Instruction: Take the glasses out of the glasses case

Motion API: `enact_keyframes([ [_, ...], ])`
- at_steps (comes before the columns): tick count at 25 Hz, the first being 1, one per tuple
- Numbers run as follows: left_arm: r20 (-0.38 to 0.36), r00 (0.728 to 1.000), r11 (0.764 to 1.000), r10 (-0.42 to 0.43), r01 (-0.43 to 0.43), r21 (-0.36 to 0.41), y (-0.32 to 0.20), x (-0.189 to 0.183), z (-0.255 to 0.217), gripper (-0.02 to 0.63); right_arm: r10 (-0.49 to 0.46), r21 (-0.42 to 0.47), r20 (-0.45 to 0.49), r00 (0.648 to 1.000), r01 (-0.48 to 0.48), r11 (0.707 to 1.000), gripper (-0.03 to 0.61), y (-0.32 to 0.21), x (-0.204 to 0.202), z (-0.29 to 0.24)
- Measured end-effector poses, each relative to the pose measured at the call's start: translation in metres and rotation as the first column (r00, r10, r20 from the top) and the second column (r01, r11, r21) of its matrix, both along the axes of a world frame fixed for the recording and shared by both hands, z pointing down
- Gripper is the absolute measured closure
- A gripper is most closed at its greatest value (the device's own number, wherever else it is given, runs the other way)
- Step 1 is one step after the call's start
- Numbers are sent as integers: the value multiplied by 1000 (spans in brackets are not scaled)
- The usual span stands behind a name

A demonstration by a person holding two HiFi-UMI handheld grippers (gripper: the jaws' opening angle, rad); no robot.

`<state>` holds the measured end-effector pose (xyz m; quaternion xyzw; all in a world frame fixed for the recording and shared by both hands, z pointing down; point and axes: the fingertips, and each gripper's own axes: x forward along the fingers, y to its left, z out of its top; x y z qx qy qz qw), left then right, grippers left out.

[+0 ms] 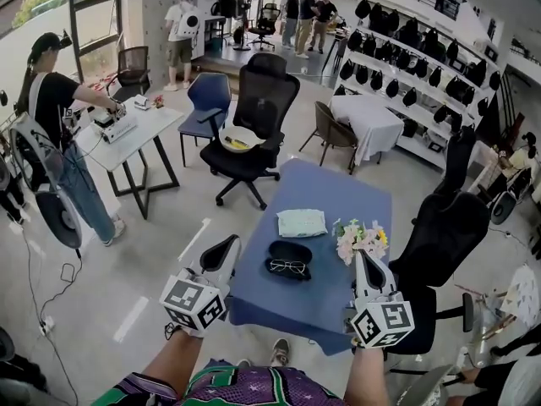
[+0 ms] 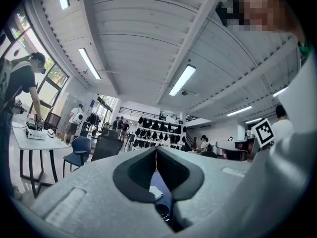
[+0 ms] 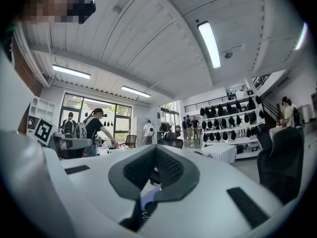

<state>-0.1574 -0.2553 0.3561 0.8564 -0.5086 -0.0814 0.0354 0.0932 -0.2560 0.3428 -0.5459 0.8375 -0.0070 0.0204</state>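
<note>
Both my left gripper (image 1: 226, 250) and right gripper (image 1: 362, 262) are closed and empty, flanking the open glasses case (image 1: 291, 249) where the glasses (image 1: 287, 266) lie; tugging the thin frame unbraced could drag the case, and my right may clip the flowers (image 1: 359, 238) just right of it.

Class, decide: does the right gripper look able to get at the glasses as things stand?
Probably yes: the right gripper hangs beside the glasses, only bare table between them, and the case lies open. Its shut jaws must open first.
</note>
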Motion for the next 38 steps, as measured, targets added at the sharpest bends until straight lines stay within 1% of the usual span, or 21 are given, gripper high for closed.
enact_keyframes([
  [5, 8, 1000, 1000, -10, 10, 14, -19, 19, -6, 598, -30, 15, 8, 1000, 30, 999, 575, -28, 11, -6],
  [8, 8, 1000, 1000, -7, 6, 12, -29, 32, -5, 598, -43, 10, 9, 999, 43, 999, 575, -39, 17, -5],
  [12, 27, 1000, 1000, -6, 6, 20, -39, 46, -3, 598, -63, 4, 5, 998, 63, 998, 575, -52, 24, -1],
  [19, 47, 999, 1000, -13, 12, 24, -46, 63, 4, 597, -89, -11, 10, 996, 90, 996, 575, -62, 30, 7],
  [23, 56, 998, 999, -9, 7, 40, -48, 69, 6, 597, -94, -26, 9, 996, 94, 995, 575, -66, 32, 16],
  [25, 52, 999, 999, -7, 4, 47, -49, 70, 5, 586, -91, -32, 7, 996, 91, 995, 575, -67, 34, 19],
  [28, 54, 998, 998, 24, -27, 49, -50, 77, 3, 528, -83, -35, 8, 997, 83, 996, 575, -65, 38, 20],
  [29, 62, 998, 998, 33, -36, 49, -50, 80, 3, 518, -82, -35, 7, 997, 82, 996, 575, -64, 39, 20],
  [32, 95, 994, 998, 51, -55, 42, -54, 86, 9, 517, -80, -34, 3, 997, 80, 996, 575, -63, 41, 21],
  [35, 126, 989, 997, 80, -82, 7, -61, 95, 25, 517, -75, -37, -4, 997, 75, 996, 575, -62, 44, 25],
  [38, 173, 979, 994, 110, -106, -33, -69, 104, 47, 517, -68, -41, -21, 997, 67, 997, 575, -66, 47, 30],
])
